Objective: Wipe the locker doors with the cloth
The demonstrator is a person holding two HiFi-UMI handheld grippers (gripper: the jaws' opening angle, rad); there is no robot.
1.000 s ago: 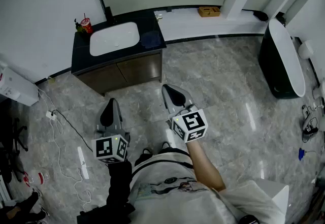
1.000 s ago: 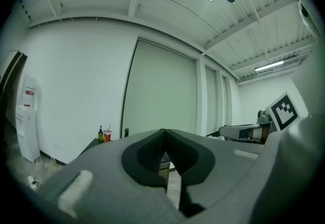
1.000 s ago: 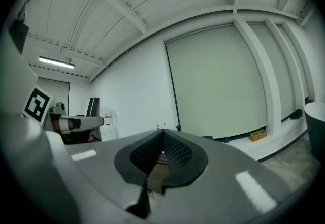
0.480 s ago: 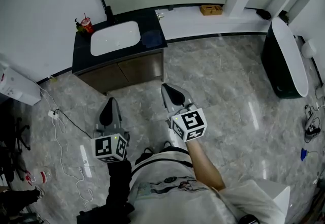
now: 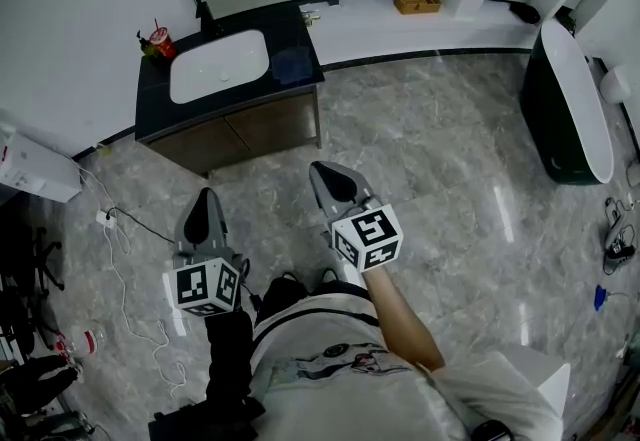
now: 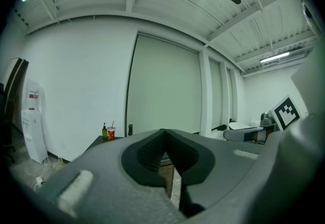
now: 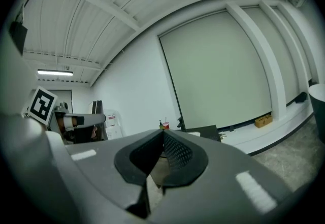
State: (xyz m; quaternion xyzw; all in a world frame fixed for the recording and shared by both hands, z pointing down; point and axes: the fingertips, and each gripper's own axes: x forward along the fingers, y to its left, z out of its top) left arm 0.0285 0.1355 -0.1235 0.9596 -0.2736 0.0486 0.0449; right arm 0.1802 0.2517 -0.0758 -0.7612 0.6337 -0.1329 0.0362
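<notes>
We held both claws out over the grey floor, well short of the doors. The left claw had its jaws pressed together, tips meeting, with nothing between them. The right claw, a little further forward, was likewise closed and empty. Neither claw touched anything.

Beyond the claws stood two brown doors, side by side under a black surface. A white sink was set into that surface. The cloth, dark blue, lay on the right end of the surface, just beside the sink and well apart from both claws. At the far left corner of the surface stood a red cup with a straw, close to the wall.

Further back, a white ledge ran along the wall, with a small brown box resting on it. Off to the right, a black tub with a white inside stood on the floor.
</notes>
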